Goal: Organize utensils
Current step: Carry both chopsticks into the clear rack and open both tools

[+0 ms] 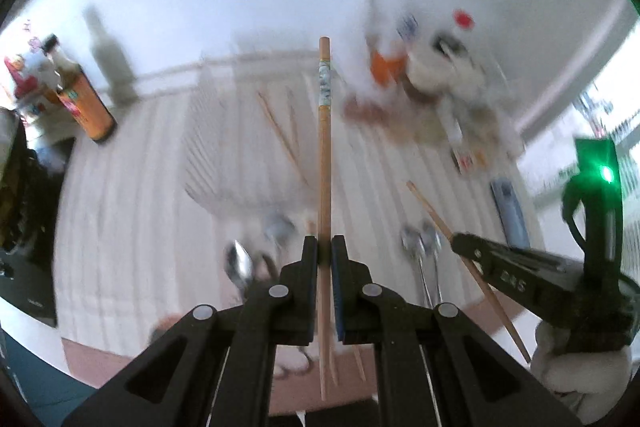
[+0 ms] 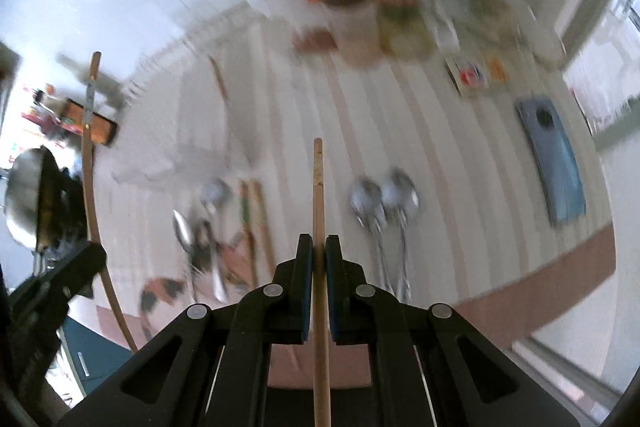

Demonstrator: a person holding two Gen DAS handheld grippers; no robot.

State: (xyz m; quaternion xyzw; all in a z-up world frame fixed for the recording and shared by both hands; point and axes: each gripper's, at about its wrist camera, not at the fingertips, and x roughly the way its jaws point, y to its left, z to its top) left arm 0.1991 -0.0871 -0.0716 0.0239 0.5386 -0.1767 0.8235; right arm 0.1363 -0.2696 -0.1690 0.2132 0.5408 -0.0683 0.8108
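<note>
Wooden chopstick (image 1: pixel 325 155) clamped in left gripper (image 1: pixel 325 255), centre frame; right gripper (image 2: pixel 319 255) pinches a second chopstick (image 2: pixel 319 203). Both held clear above the table. Probably best to keep them vertical and pair them off in the white rack (image 1: pixel 224 163), mid-left. Striped tablecloth (image 1: pixel 132 195); spoons (image 2: pixel 384 199) and more chopsticks lie loose; jars upper right, blurred; white wall behind.

spoons (image 2: pixel 384 193) on tablecloth (image 2: pixel 460 187), phone (image 2: pixel 554 163) to their right
</note>
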